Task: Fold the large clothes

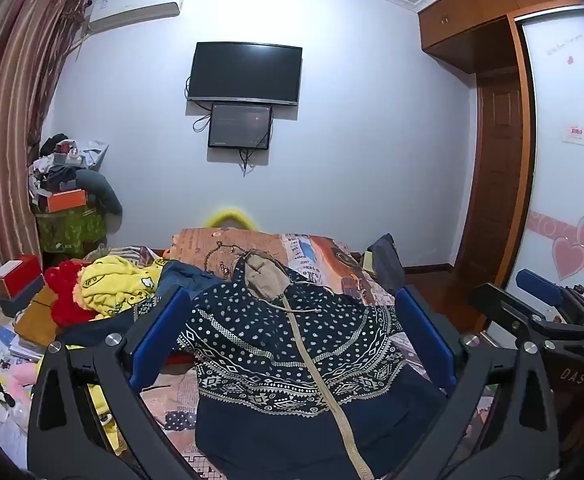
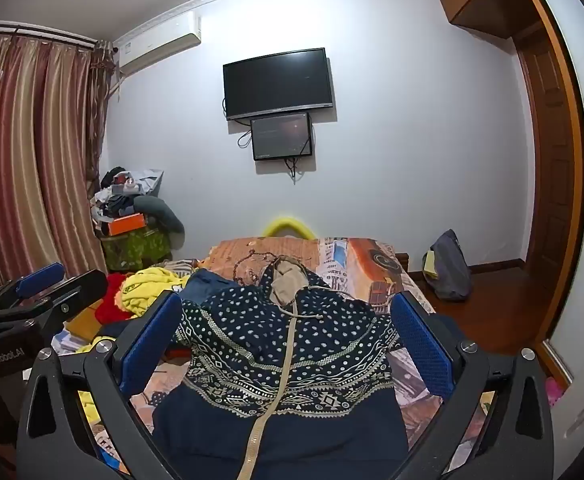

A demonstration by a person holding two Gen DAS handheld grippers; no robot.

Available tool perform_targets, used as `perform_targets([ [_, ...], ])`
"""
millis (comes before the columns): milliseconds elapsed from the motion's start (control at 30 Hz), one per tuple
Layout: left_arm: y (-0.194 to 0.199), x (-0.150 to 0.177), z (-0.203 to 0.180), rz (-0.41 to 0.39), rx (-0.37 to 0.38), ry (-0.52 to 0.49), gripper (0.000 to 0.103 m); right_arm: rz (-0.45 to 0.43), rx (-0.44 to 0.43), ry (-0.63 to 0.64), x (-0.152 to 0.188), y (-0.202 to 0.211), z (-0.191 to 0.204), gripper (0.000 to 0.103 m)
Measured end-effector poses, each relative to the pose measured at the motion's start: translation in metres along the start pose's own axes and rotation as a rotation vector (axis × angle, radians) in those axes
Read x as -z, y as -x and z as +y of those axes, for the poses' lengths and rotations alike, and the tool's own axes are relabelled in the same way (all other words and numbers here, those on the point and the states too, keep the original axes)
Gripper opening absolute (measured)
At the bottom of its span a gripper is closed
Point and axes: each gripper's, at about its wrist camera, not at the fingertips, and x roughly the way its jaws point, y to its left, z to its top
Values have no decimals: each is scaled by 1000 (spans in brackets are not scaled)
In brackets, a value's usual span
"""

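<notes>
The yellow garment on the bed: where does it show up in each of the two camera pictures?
Left wrist view: the yellow garment lies left of centre, beside a red fluffy item, left of the navy patterned hoodie.
Right wrist view: the yellow garment is again left of centre, slightly nearer the middle.
Shared landmark: the wall television, above the bed in both.
</notes>
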Motion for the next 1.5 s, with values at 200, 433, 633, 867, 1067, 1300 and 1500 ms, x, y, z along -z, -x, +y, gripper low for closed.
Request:
perform_targets([
  [200,0,-2,6,7,-12,16,103,-1,1,2,0,-1,1,103],
  [433,-2,-2,6,5,-19,6,103,-6,4,12,0,0,4,103],
  [633,-6,3,6,7,-28,2,103,-5,3,13,1,-1,4,103],
  [867,-8,4,7,9,-23,10,103,-2,4,17,0,-3,4,103],
  [1067,-8,4,8,9,-25,9,103,1,6,17,0,-5,3,103],
  [1300,-9,6,6,10,-28,5,103,4,5,15,2,-5,1,103],
  [1500,-10,6,5,10,-30,3,103,5,5,18,2,-7,1,103],
])
